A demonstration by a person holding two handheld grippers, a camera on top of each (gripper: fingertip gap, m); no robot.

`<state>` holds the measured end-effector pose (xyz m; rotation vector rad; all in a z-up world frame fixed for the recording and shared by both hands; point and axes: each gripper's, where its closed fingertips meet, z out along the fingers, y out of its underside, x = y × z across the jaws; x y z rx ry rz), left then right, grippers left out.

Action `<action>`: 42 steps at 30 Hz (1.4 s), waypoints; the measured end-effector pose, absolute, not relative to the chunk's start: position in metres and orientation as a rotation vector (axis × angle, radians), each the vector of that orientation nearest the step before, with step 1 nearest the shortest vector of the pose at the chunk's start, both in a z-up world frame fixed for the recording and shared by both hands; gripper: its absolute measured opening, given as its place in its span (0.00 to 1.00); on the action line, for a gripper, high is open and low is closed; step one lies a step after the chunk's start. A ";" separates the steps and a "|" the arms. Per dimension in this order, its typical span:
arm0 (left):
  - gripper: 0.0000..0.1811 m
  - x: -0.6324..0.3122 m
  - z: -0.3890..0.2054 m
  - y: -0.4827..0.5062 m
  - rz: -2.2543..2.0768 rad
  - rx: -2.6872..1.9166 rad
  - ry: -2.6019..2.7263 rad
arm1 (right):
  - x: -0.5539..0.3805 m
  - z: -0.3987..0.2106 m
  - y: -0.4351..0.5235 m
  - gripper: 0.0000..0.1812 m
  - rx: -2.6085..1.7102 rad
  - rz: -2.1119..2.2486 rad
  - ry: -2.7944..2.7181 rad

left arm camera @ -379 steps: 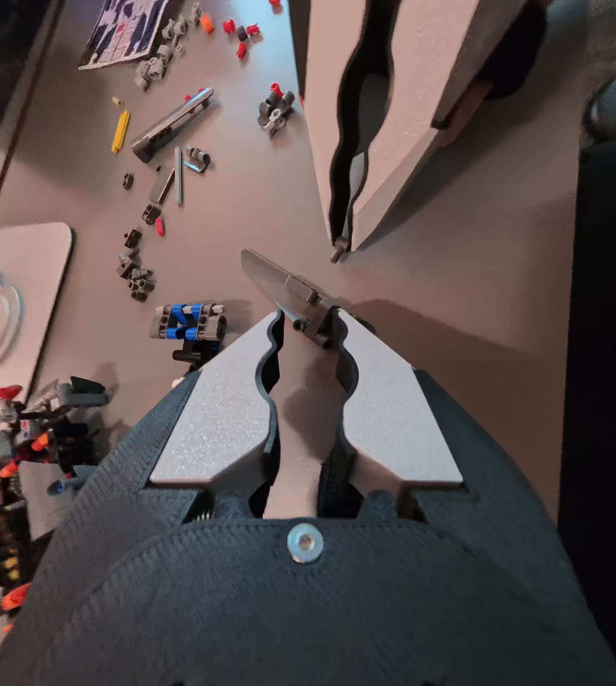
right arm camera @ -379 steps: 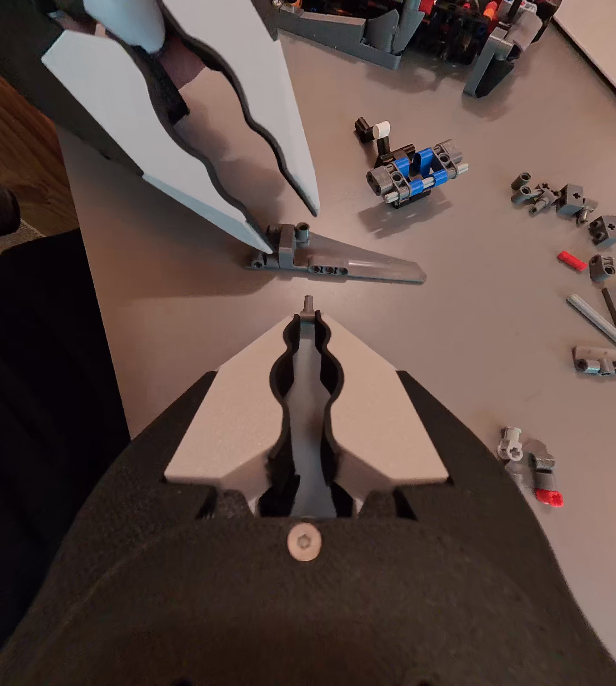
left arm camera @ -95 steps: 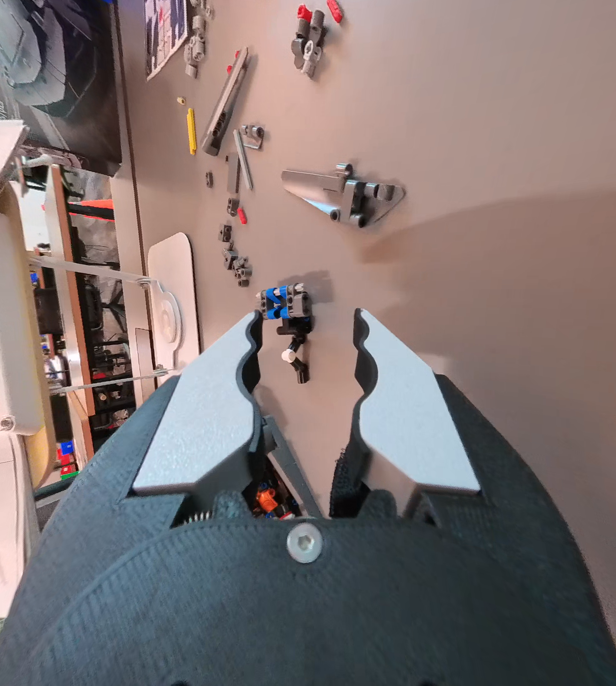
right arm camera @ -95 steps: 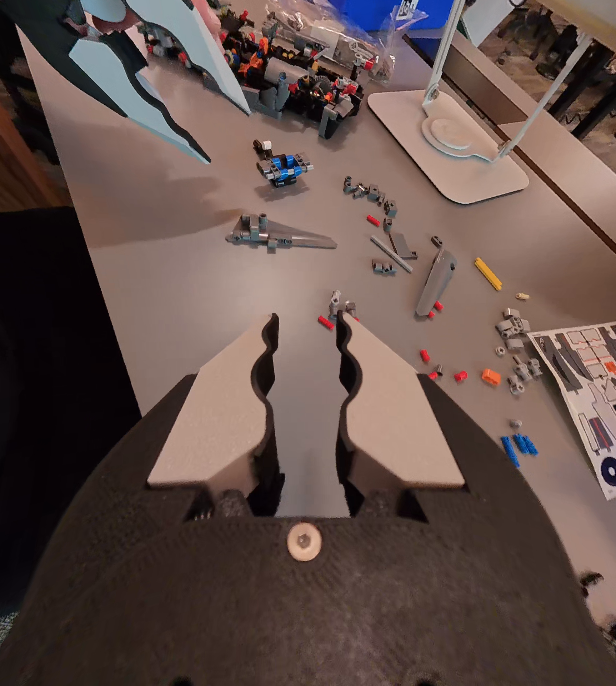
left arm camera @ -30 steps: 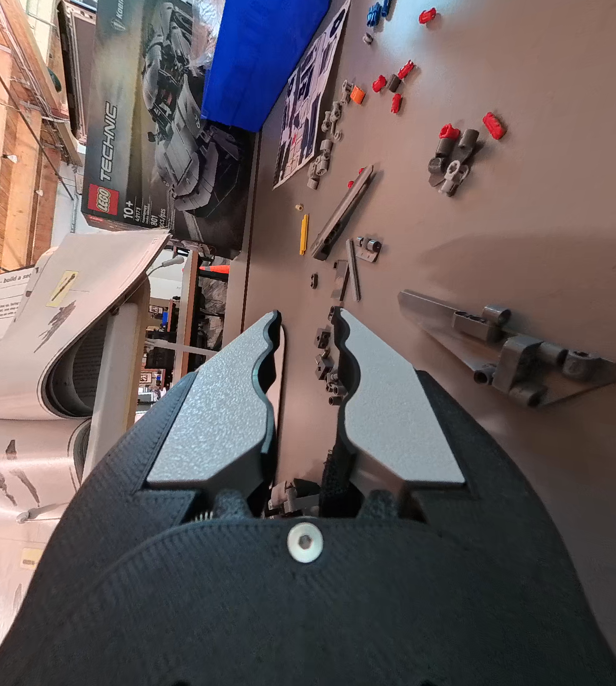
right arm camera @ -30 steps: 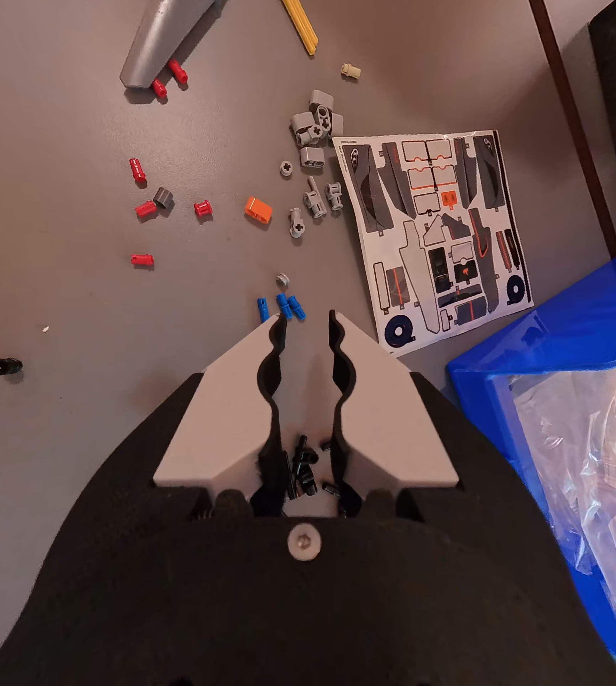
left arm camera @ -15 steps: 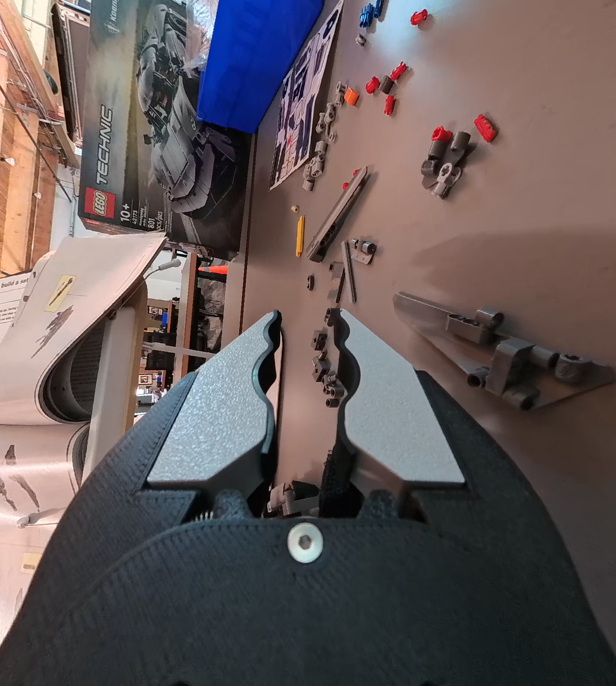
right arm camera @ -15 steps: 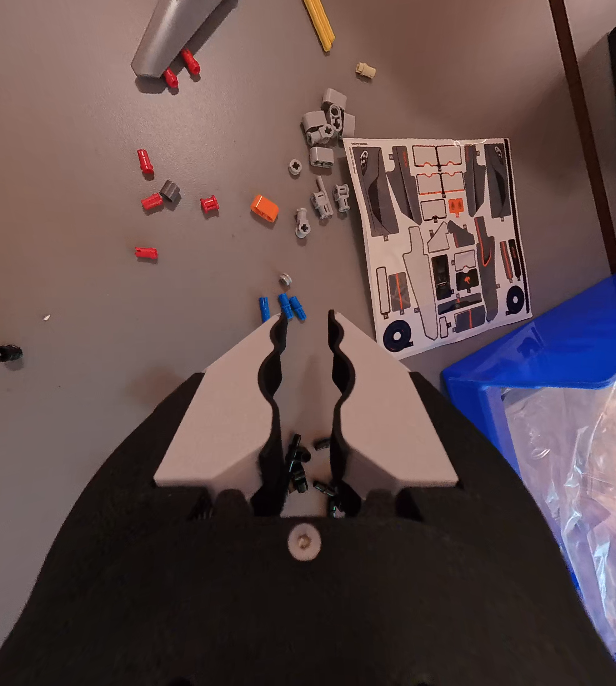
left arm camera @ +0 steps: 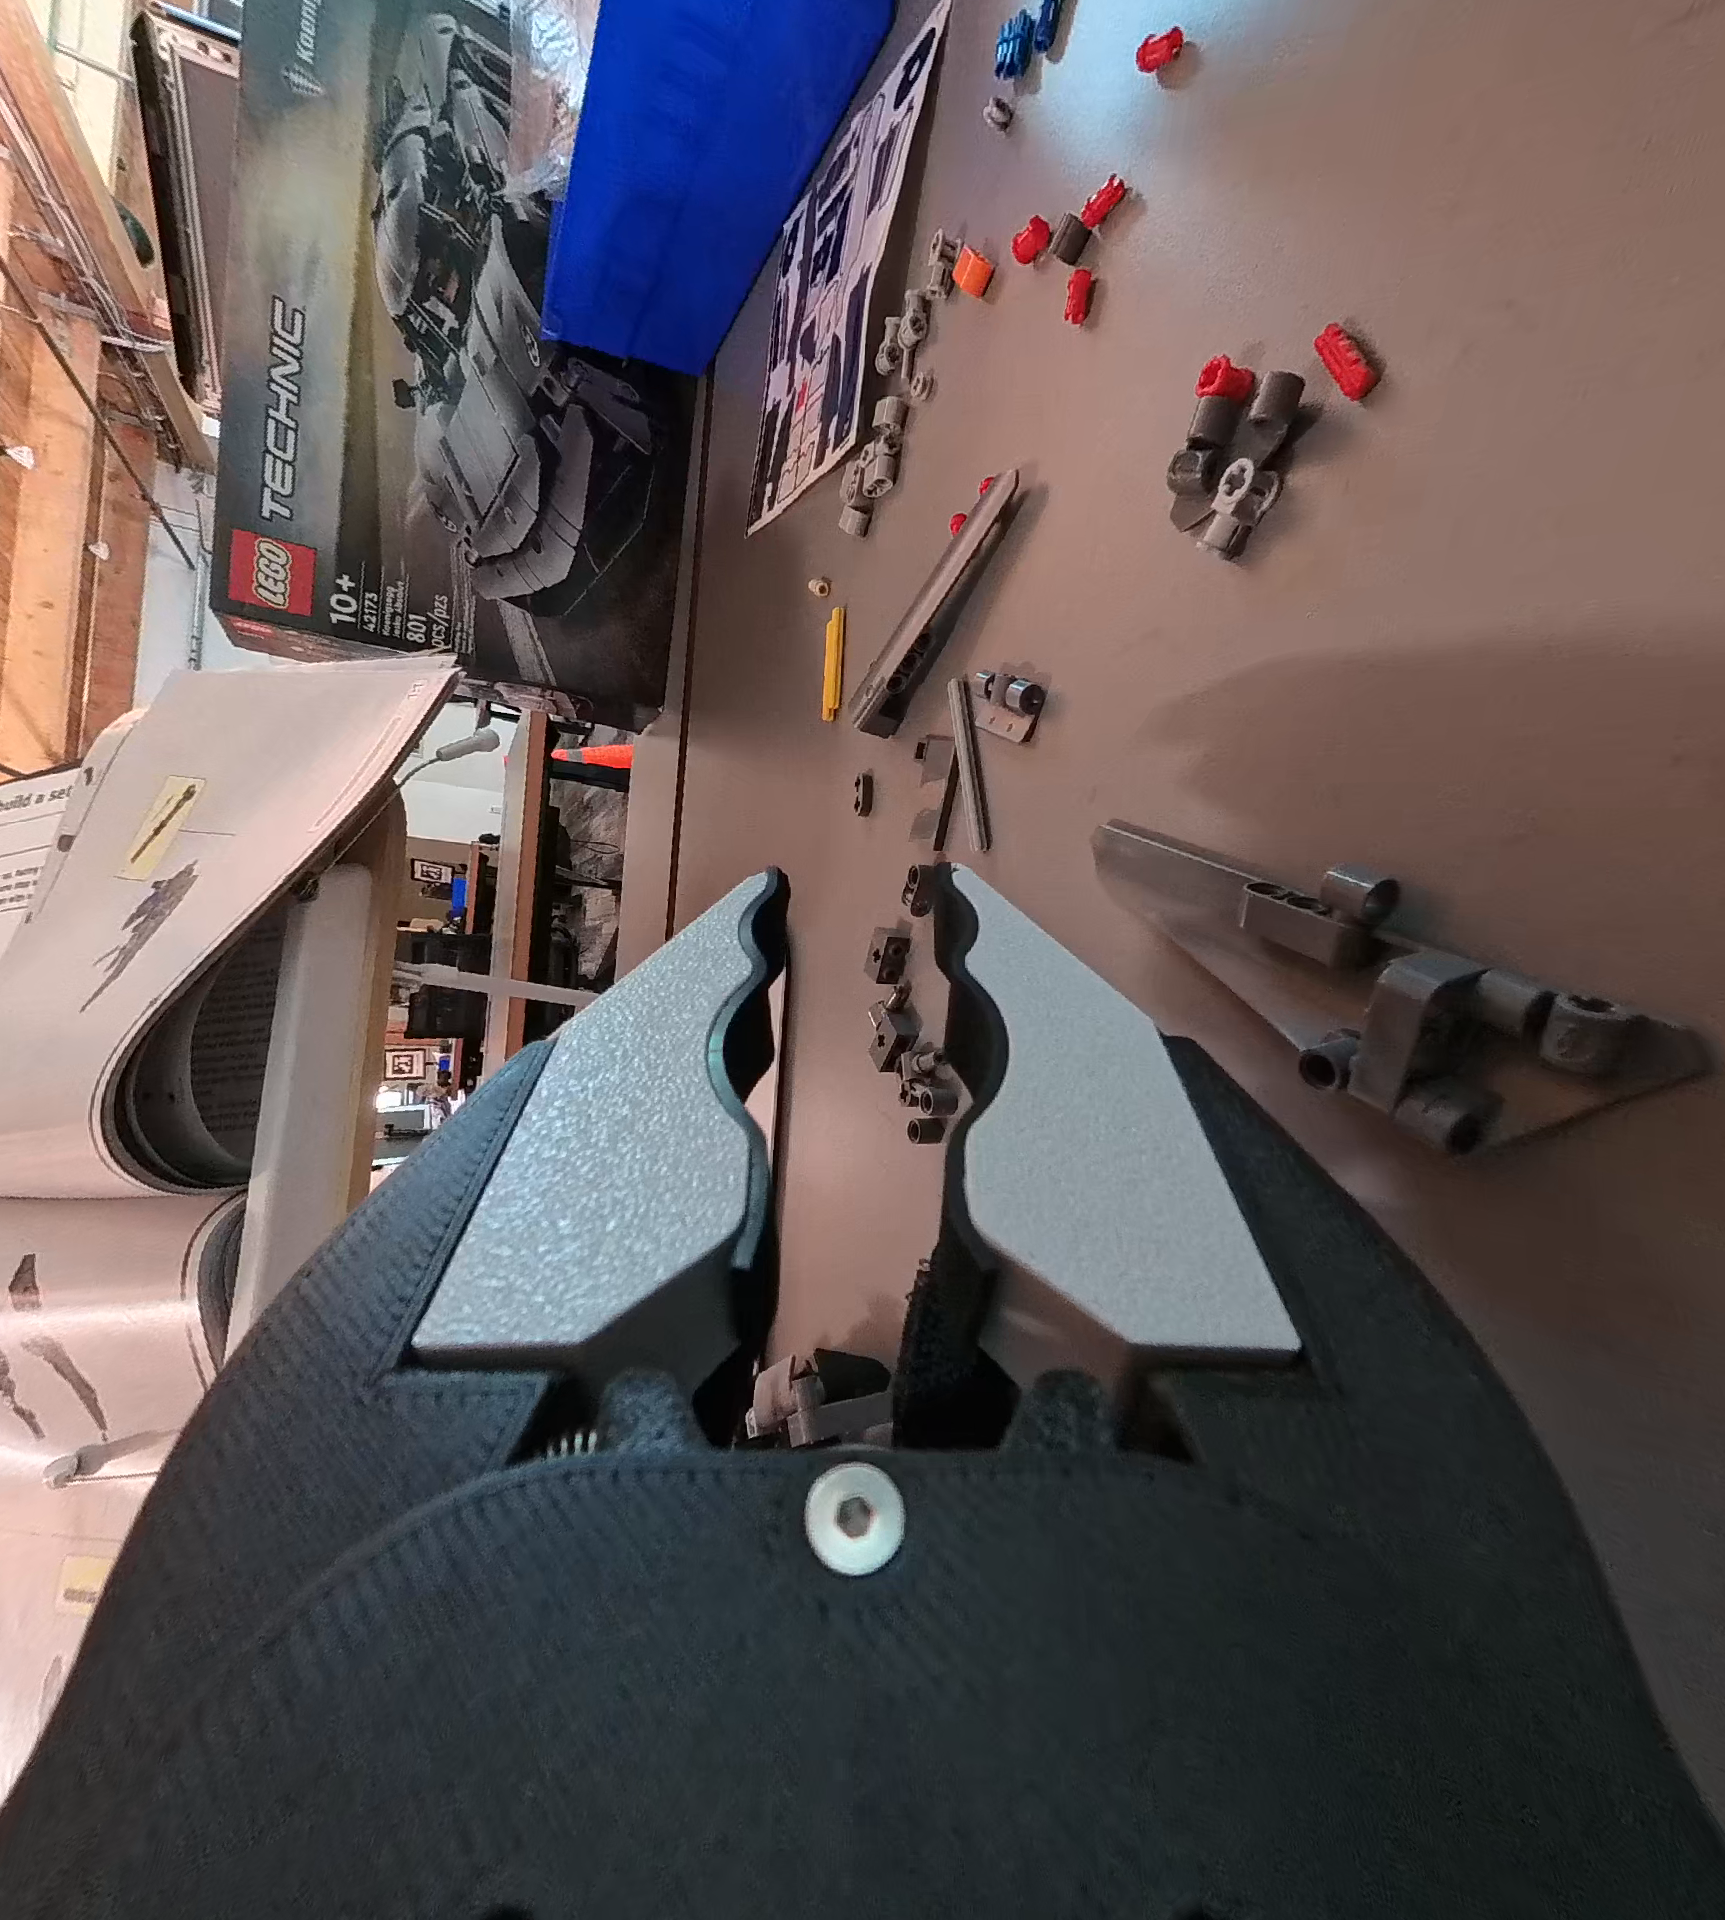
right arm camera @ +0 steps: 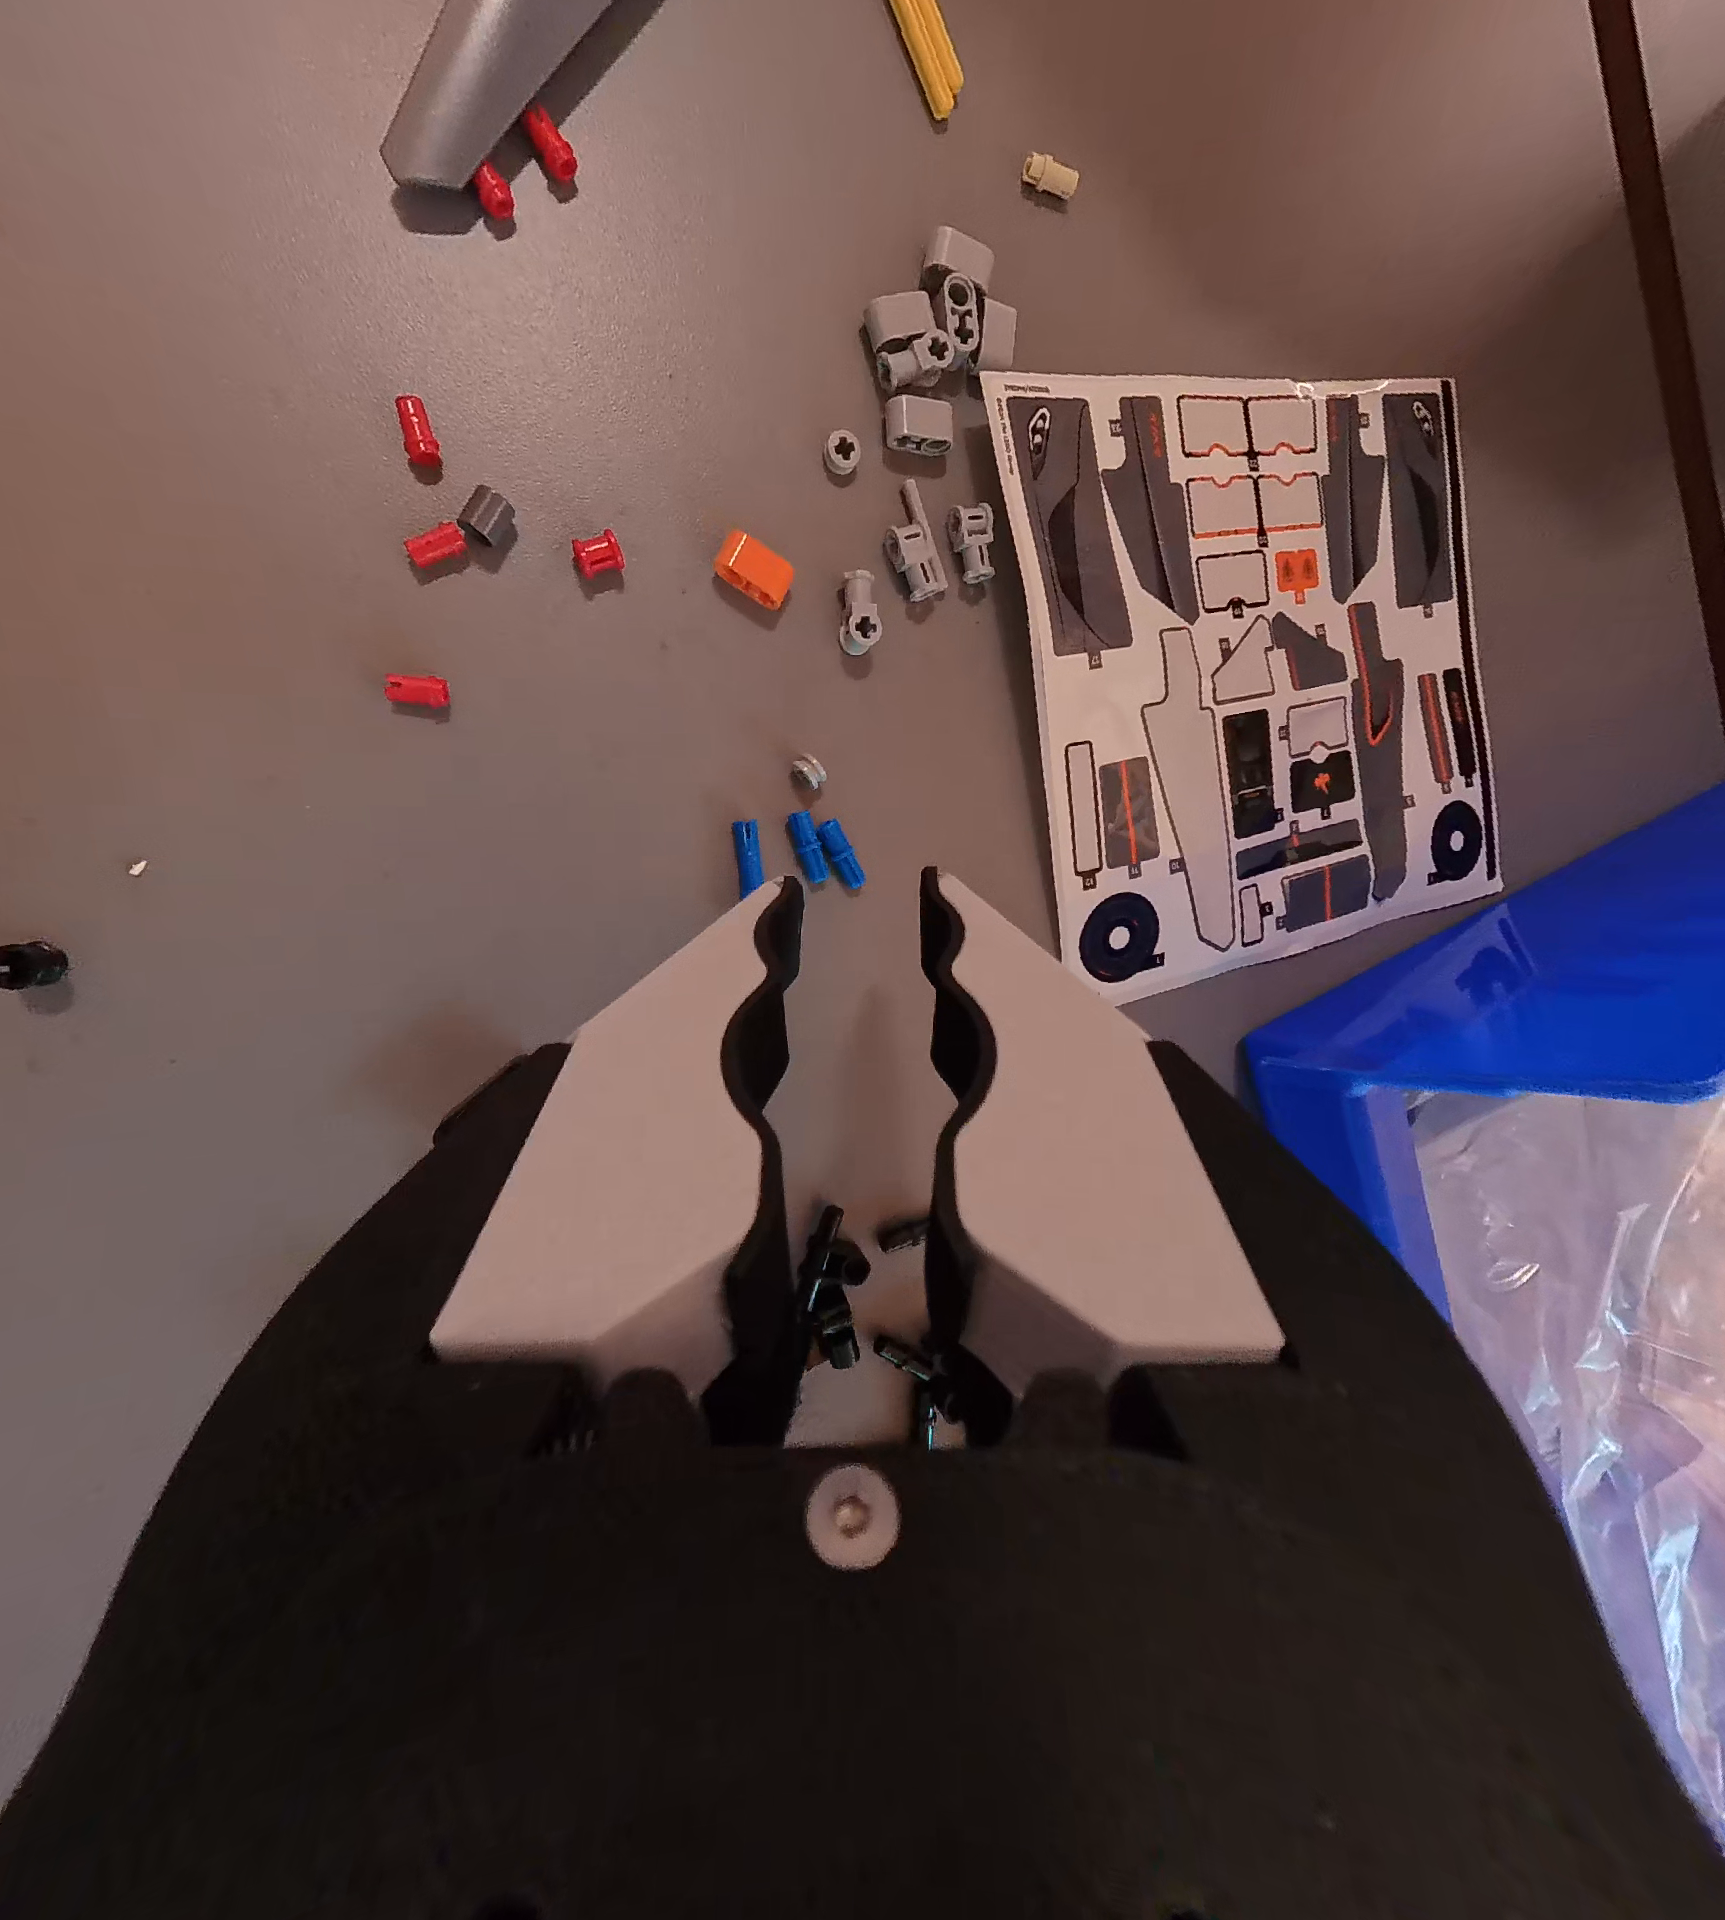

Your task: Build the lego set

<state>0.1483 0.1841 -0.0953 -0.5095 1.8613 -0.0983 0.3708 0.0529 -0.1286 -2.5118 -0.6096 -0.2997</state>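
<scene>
In the left wrist view my left gripper (left arm camera: 863,883) is open and empty, tilted sideways above the grey table (left arm camera: 1460,675). A grey wing-shaped assembly (left arm camera: 1398,987) lies to its right. Small dark grey connectors (left arm camera: 899,1029) lie between its fingers on the table. In the right wrist view my right gripper (right arm camera: 858,883) is open and empty, pointing down at the table. Three blue pins (right arm camera: 801,847) lie just past its left fingertip. Several black pins (right arm camera: 832,1288) lie on the table under its jaws. A sticker sheet (right arm camera: 1242,675) lies to the right.
Red pins (right arm camera: 432,540), an orange piece (right arm camera: 754,568), light grey connectors (right arm camera: 936,332), a grey panel (right arm camera: 494,94) and a lone black pin (right arm camera: 25,964) are scattered about. A blue bin (right arm camera: 1585,997) with plastic bags sits at right. The set's box (left arm camera: 422,343) and an open manual (left arm camera: 162,935) stand beyond the table edge. About 25 cm separates my left fingertips from my right.
My right gripper has drifted slightly back from the loose parts, which sit a little lower in view. My left gripper has barely moved. Both stay open.
</scene>
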 end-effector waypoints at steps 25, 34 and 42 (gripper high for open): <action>0.14 0.151 -0.093 0.191 -0.088 -0.525 1.850 | 0.376 -0.129 0.051 0.12 -2.538 -0.247 -0.658; 0.14 0.151 -0.084 0.202 -0.084 -0.564 1.818 | 0.376 -0.126 0.046 0.11 -2.532 -0.249 -0.660; 0.14 0.153 -0.085 0.205 -0.072 -0.570 1.818 | 0.376 -0.126 0.043 0.11 -2.529 -0.238 -0.671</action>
